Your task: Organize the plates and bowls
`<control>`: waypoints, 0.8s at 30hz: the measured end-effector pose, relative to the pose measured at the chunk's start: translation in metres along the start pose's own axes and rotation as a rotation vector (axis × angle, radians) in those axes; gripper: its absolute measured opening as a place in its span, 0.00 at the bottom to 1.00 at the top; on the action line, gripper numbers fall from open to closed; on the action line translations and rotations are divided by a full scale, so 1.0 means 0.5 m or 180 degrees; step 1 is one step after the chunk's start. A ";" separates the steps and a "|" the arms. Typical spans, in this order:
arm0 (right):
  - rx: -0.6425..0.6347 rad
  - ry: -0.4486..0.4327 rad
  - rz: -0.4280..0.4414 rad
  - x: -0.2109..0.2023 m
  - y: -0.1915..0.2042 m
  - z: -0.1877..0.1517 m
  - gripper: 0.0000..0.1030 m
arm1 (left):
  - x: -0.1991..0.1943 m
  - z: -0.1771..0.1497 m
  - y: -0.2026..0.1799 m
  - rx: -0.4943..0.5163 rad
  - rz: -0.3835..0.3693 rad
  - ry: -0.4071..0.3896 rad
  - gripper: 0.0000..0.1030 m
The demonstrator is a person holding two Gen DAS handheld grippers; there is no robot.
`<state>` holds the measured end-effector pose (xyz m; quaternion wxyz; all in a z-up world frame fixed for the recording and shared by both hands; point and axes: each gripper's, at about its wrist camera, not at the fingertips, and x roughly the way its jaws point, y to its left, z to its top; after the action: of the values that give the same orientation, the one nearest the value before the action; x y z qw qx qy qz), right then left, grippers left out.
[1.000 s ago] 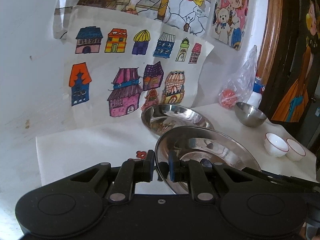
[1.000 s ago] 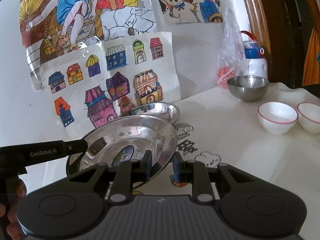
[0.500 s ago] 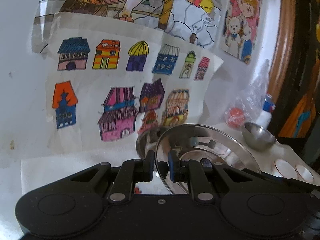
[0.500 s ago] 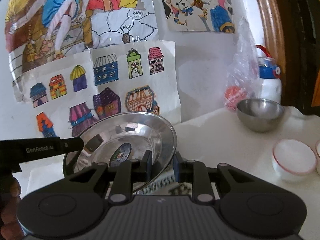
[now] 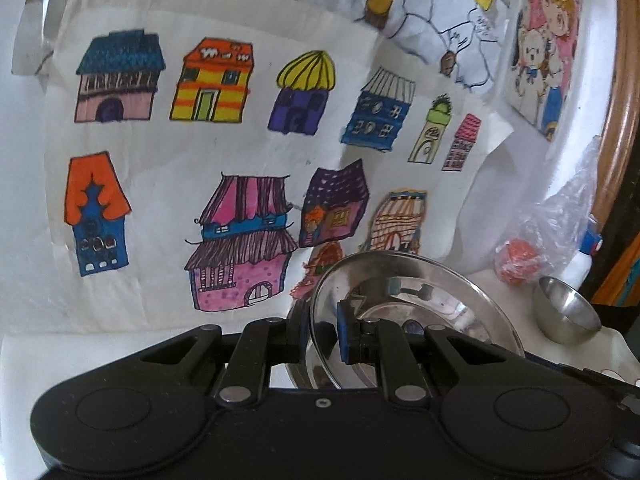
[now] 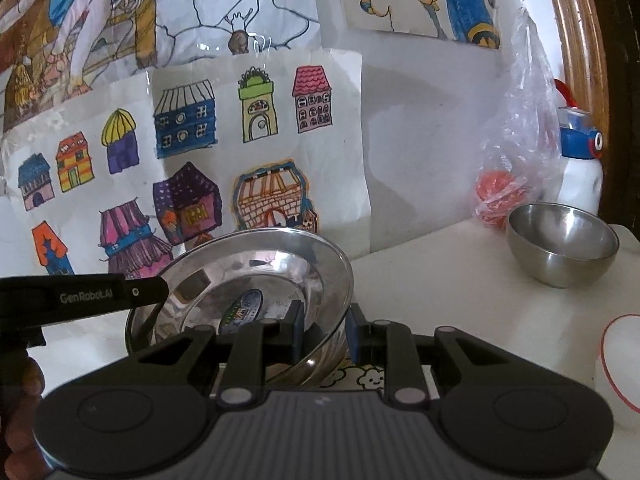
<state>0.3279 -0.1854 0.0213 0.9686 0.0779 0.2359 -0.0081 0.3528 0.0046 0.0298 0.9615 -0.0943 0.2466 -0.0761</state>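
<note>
- Steel plate (image 6: 256, 276), held by both grippers, has been carried in the last second over the second steel plate (image 5: 296, 320) by the wall, now almost hidden beneath it.
- Left gripper (image 5: 322, 334) pinches its left rim; right gripper (image 6: 324, 330) pinches the right rim.
- Stacking looks about to happen; a level lowering should nest them.
- Steel bowl (image 6: 562, 248) and a white bowl (image 6: 622, 364) wait on the tabletop (image 6: 460, 280).

My left tool (image 5: 323, 336) is matte black, with blue finger pads (image 5: 343, 334), silver pivot pins and one small centre screw. My right tool (image 6: 325, 330) has a ribbed grey body and black linkages. "GenRobot.AI" marks the left tool's side.
</note>
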 end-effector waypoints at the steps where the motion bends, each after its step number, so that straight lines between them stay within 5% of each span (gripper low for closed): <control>1: -0.0005 0.0002 -0.0004 0.002 0.001 0.000 0.24 | 0.004 -0.001 0.000 0.0002 0.0011 0.0008 0.15; 24: -0.0282 -0.0034 -0.0165 0.015 0.025 -0.011 0.26 | 0.035 -0.031 0.006 -0.0025 0.0107 -0.0006 0.15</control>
<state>0.3328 -0.1721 0.0151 0.9718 0.0289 0.2328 -0.0232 0.3608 0.0021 0.0077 0.9625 -0.0940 0.2476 -0.0589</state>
